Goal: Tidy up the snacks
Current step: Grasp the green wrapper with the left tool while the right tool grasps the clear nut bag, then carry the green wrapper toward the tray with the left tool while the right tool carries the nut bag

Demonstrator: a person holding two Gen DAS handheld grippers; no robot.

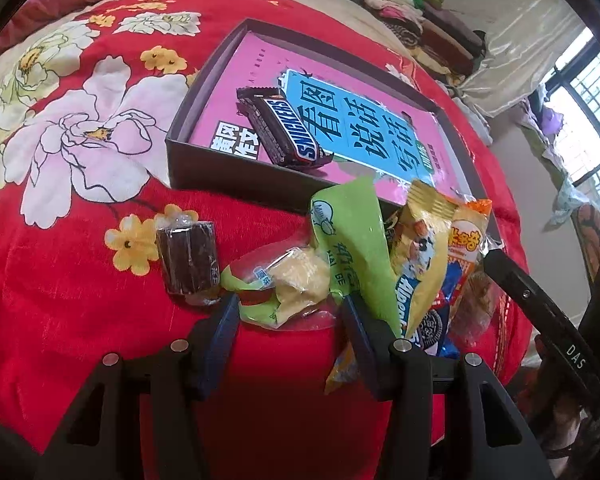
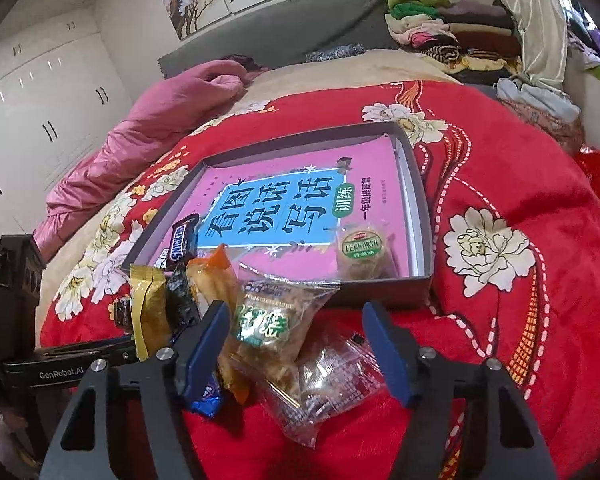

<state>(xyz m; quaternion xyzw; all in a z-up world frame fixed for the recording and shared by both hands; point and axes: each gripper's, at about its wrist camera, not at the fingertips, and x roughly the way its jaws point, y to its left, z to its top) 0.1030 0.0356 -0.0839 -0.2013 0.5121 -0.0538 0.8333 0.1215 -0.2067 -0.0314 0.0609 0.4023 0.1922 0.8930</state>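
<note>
Blue-padded, our left gripper (image 1: 288,312) brackets a green-and-clear wrapped cake (image 1: 284,284); our right gripper (image 2: 294,320) gapes around a clear biscuit packet (image 2: 276,320).

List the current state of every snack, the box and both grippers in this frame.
Dark box: open, pink book lying flat inside.
Snickers bar: in the box, sealed.
Round cake: in the box, wrapped.
Brown cake: on the blanket, wrapped.
Green-wrapped snack: between left gripper fingers, not pressed.
Clear pastry packet: between right gripper fingers, ungripped.

Left gripper (image 1: 288,312), black frame, dark blue jaws, silver pins, "GenRobot.AI" lettering
</note>
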